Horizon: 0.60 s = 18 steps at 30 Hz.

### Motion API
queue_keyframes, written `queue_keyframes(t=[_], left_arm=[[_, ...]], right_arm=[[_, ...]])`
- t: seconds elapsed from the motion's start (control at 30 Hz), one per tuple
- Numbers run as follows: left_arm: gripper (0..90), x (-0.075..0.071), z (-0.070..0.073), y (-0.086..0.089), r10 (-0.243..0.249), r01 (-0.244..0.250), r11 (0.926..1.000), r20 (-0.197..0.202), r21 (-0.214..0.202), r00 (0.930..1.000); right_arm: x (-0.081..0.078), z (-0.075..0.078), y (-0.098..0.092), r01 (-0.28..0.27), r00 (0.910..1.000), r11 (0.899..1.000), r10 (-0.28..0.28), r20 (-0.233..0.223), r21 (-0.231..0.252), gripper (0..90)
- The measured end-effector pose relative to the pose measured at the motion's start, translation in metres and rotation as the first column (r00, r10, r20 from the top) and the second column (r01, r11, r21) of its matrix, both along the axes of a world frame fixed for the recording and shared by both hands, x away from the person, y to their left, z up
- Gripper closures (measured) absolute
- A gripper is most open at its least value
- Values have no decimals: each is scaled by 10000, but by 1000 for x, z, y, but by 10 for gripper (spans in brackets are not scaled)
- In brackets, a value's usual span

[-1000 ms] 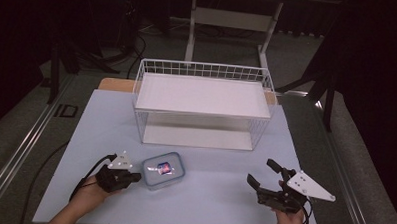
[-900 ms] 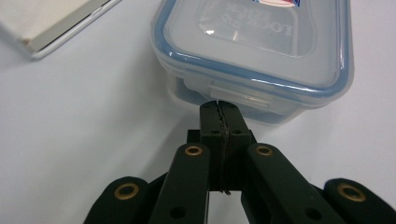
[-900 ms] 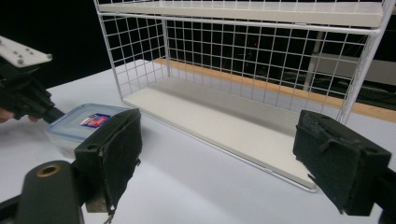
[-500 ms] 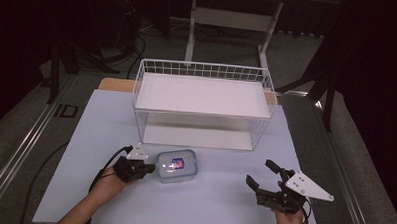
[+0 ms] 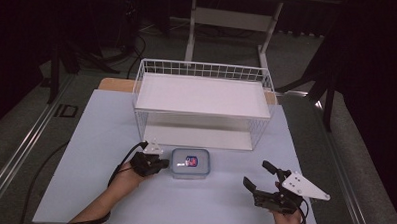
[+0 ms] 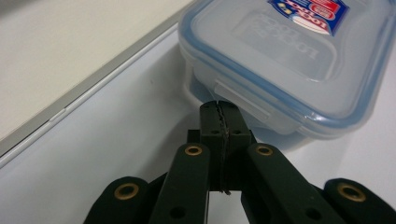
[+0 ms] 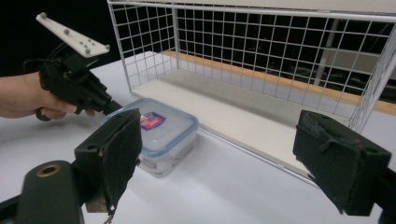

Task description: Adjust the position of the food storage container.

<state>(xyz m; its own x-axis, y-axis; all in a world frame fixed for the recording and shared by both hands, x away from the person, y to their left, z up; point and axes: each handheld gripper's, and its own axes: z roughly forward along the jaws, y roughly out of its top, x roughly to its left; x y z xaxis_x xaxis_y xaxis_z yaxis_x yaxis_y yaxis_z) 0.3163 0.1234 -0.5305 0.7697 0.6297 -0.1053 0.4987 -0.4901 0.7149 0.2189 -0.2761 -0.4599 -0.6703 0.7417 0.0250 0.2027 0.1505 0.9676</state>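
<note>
A clear plastic container (image 5: 190,163) with a blue-rimmed lid and a red-and-blue label lies on the table in front of the wire rack. My left gripper (image 5: 157,164) is shut, its tips against the container's left side. In the left gripper view the closed jaws (image 6: 219,109) touch the side latch flap of the container (image 6: 289,60), holding nothing. My right gripper (image 5: 257,174) stands open at the front right, well apart from the container. Between its pads (image 7: 123,154) the right gripper view shows the container (image 7: 161,135) and the left gripper (image 7: 109,106).
A white wire rack (image 5: 202,94) with a solid top shelf and a low bottom shelf (image 7: 243,116) stands behind the container. The table (image 5: 100,138) is covered in pale blue. A cable (image 5: 130,157) trails from the left gripper. Dark stands and a desk frame lie beyond the table.
My left gripper has moved right and away from me, and the container has slid the same way toward the rack. The right gripper has stayed put.
</note>
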Motion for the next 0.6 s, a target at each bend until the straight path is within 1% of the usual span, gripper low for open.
queue_keyframes(t=[0.07, 0.2, 0.23, 0.3, 0.5, 0.53, 0.57, 0.6], left_arm=[[900, 2, 0, -3, 87, -88, 9999, 123, 63, 9999], [900, 6, -1, -9, 121, -121, 9999, -46, -99, 9999], [900, 6, -2, -11, 114, -116, 9997, -99, -192, 9999], [900, 4, -1, -13, -89, 88, 9999, -99, -119, 9999], [900, 1, -1, -15, -182, 181, 9998, -98, -115, 9998], [900, 1, -1, -16, -219, 217, 9996, -87, -156, 9997], [900, 1, -1, -17, -306, 299, 9989, -197, -356, 9993], [900, 0, 0, -19, -336, 328, 9987, -206, -395, 9992]], right_arm=[[0, -1, 1, -72, 10000, 10000, 71, -66, -35, 154], [1, -1, 2, -169, 9998, 9997, 168, -63, -148, 155], [1, -1, 2, -184, 9998, 9997, 183, -67, -144, 155], [1, -2, 2, -196, 9998, 9997, 195, -67, -147, 155], [2, -2, 0, -186, 9997, 9998, 185, -136, -94, 155], [2, -2, 0, -184, 9997, 9998, 183, -132, -104, 155], [2, -2, 1, -174, 9998, 9997, 173, -90, -149, 154], [2, -2, 1, -190, 9998, 9997, 189, -80, -152, 154]])
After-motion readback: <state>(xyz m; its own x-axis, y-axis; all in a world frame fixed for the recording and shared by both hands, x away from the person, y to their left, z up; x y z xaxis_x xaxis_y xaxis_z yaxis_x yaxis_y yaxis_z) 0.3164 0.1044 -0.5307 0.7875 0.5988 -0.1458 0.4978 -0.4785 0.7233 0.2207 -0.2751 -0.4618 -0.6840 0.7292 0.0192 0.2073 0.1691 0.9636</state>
